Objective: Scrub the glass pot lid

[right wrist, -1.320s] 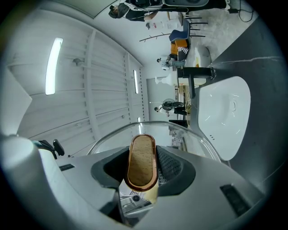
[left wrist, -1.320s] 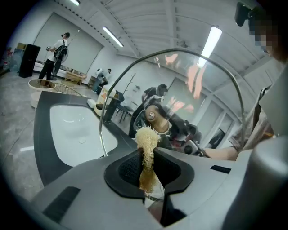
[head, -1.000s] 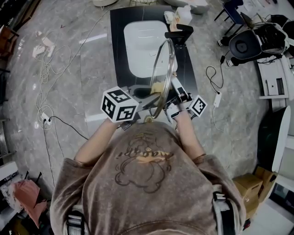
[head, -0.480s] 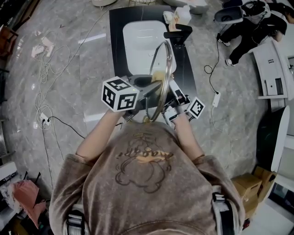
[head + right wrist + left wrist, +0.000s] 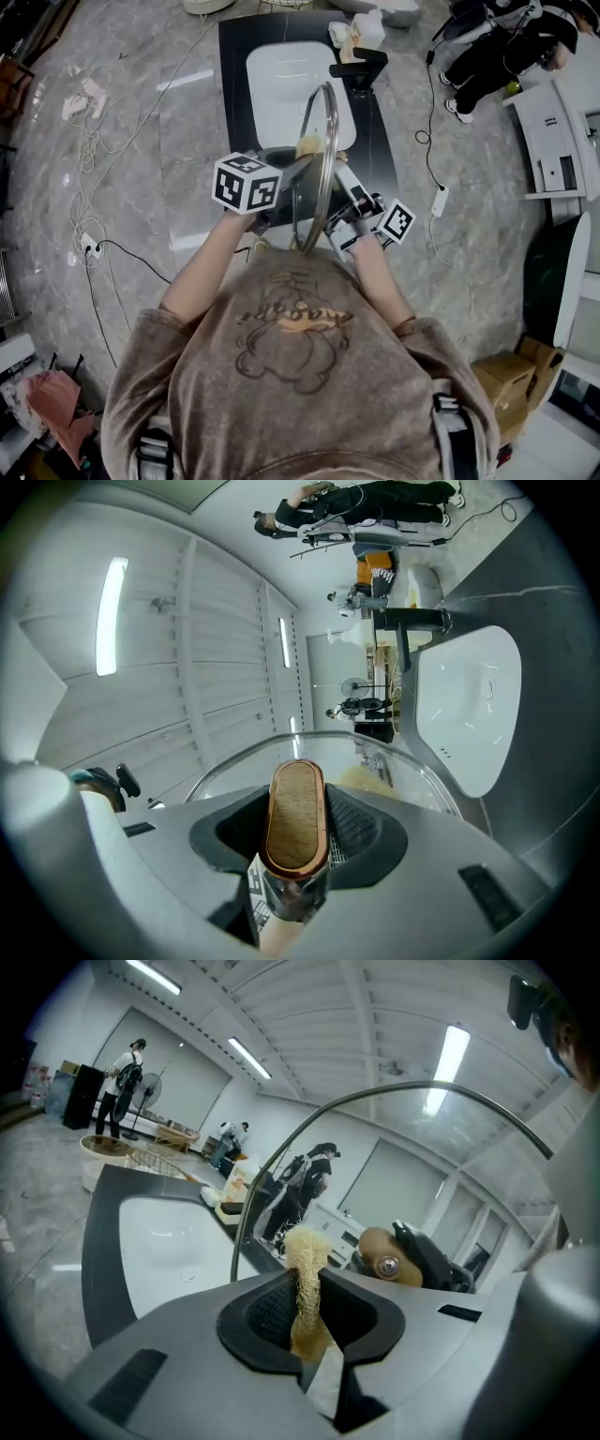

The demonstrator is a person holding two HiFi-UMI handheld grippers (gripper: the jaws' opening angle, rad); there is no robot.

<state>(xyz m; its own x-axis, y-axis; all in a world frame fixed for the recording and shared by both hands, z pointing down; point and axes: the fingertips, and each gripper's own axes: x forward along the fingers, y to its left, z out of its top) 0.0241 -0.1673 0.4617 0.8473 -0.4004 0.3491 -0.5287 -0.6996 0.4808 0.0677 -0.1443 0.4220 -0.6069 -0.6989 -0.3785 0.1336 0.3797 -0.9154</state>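
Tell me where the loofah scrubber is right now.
In the head view the loofah scrubber sits centre, clamped in the left gripper, just left of the glass lid rim, above the white sink.

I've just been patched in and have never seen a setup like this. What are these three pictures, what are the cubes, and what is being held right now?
There is no robot arm: a person holds hand-held tongs in each hand, and the marker cubes belong to them. The head view looks down from the person's head onto a black counter with a white sink. The left and right gripper views come from cameras riding on each tool. The left tongs are shut on a straw-coloured loofah scrubber. The right tongs are shut on the wooden knob of the glass pot lid, holding it on edge above the sink. The scrubber is at the glass; contact I cannot confirm.
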